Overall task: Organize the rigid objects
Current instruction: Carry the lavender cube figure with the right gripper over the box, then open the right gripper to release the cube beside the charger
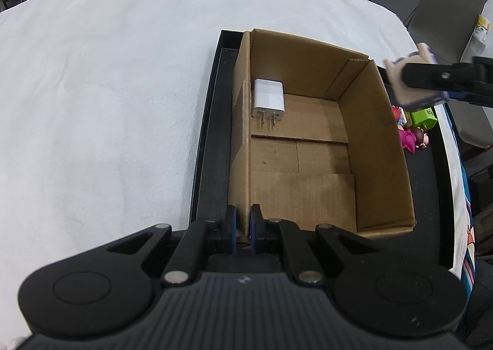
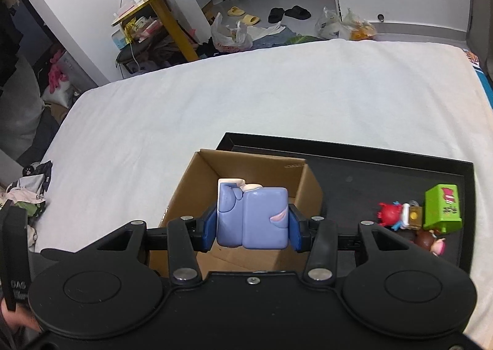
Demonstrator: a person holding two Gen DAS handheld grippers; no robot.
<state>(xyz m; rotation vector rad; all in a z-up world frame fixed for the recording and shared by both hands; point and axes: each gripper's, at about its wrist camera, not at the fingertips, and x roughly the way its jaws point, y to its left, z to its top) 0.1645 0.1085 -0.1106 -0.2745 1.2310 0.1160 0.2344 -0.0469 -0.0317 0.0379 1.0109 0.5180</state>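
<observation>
Right gripper (image 2: 252, 227) is clamped on the blue block toy (image 2: 252, 216), held above the cardboard box (image 2: 185, 193); left gripper (image 1: 243, 227) pinches the box's near-left wall, steadying it on the black tray (image 2: 354, 171). White charger (image 1: 267, 99) already lies in the box's far corner. Risk: releasing from height, toy bounces off the rim or knocks the charger; remaining figurines (image 2: 397, 216) crowd the tray's right side.

The left wrist camera is looking down and forward from close above the near wall of the cardboard box (image 1: 311, 146), facing along its length. The right wrist camera is looking down from the box's (image 2: 246, 171) other side — a little farther off. Both are taking in the box and the black tray (image 2: 369, 171) around it.
</observation>
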